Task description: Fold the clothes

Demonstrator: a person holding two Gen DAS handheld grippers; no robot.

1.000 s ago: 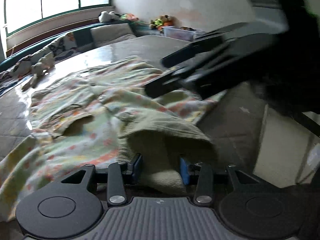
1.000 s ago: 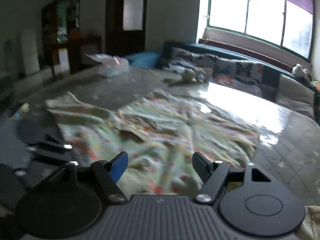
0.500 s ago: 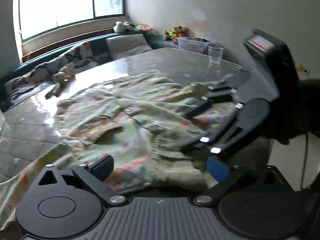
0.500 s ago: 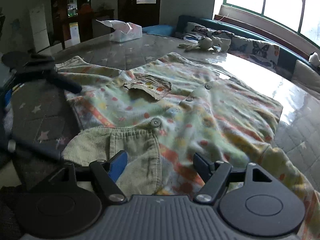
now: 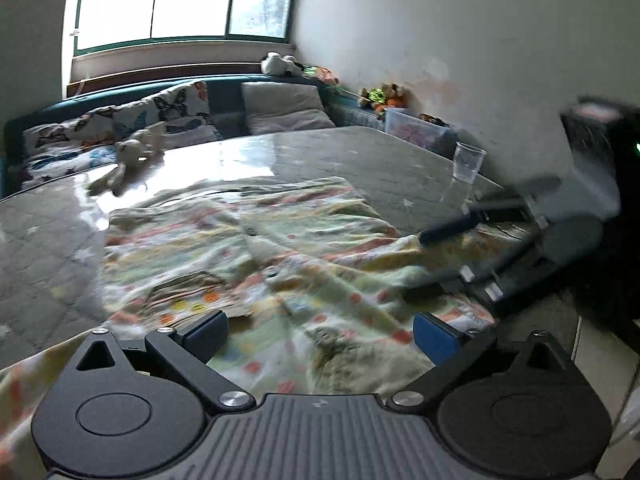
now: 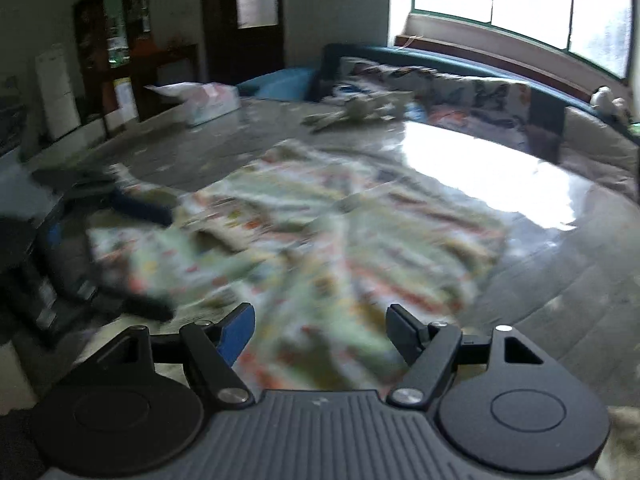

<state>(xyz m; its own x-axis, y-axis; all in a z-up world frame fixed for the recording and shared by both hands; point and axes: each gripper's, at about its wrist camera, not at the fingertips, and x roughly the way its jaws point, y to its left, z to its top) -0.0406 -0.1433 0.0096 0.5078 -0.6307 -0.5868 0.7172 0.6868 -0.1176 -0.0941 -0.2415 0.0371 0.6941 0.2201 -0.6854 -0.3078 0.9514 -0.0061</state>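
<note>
A pale green buttoned garment with orange and yellow print [image 5: 280,248] lies spread on the glossy grey table [image 5: 340,152]. It also shows in the right wrist view [image 6: 320,240], blurred by motion. My left gripper [image 5: 320,334] is open and empty above the garment's near edge. My right gripper [image 6: 320,330] is open and empty over the garment's near edge too. The right gripper appears in the left wrist view [image 5: 480,248] at the right, over the garment's far corner. The left gripper shows in the right wrist view [image 6: 120,216] at the left, blurred.
A clear plastic cup [image 5: 468,162] stands at the table's right edge. A plush toy [image 5: 128,160] lies at the far side, also visible in the right wrist view [image 6: 360,110]. A tissue box [image 6: 208,102] sits far left. A cushioned bench [image 5: 160,120] runs under the windows.
My left gripper let go of the ribbed hem, opened wide and rose. The right gripper stayed open and shifted. Both views are now motion-blurred.
</note>
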